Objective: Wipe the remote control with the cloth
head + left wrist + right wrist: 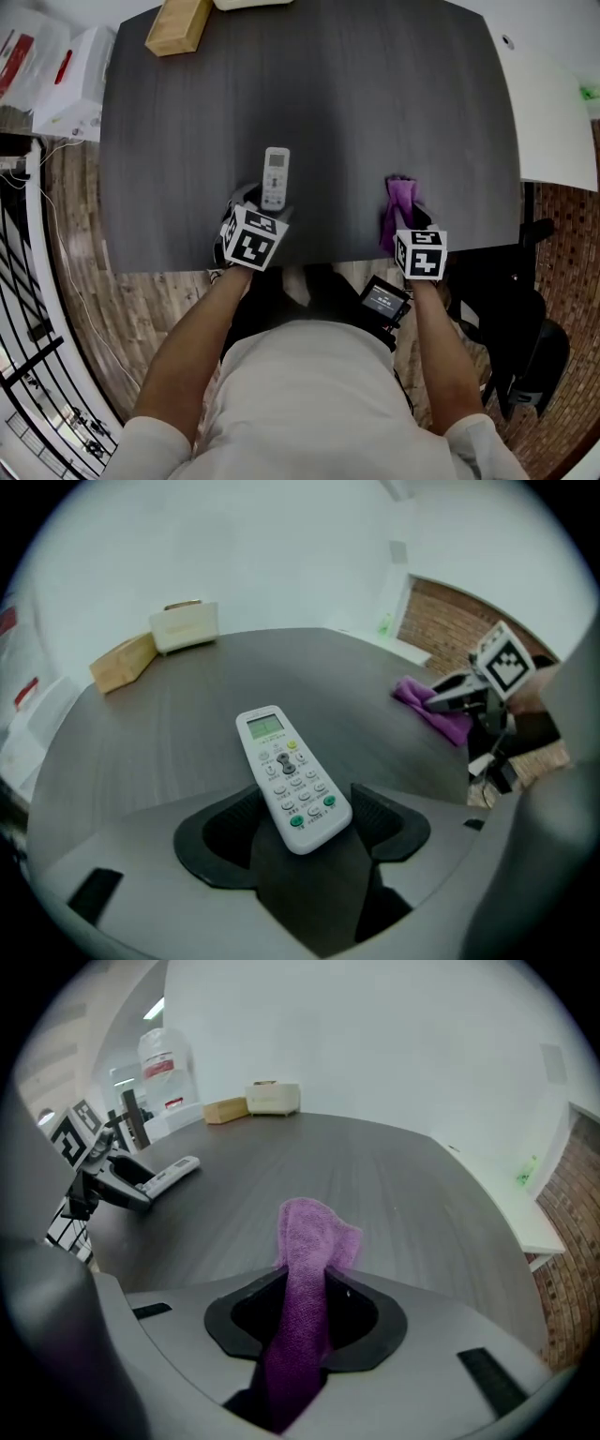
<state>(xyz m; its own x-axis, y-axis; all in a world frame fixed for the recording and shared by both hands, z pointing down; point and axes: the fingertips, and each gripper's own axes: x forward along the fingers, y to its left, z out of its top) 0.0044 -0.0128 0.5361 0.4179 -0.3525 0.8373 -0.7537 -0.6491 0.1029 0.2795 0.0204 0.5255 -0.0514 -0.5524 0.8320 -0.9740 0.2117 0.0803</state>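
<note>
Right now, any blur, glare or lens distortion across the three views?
Head view: fisheye bows the table edges; light even, shadows soft, no glare. Left gripper view: dark round vignette, remote sharp. Right gripper view: same vignette, cloth crisp, back wall bright and nearly featureless.

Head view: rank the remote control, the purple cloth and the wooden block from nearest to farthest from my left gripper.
1. Remote control, between the fingers of the left gripper.
2. Purple cloth, off to the right, by the near edge.
3. Wooden block, at the far left corner of the table.
</note>
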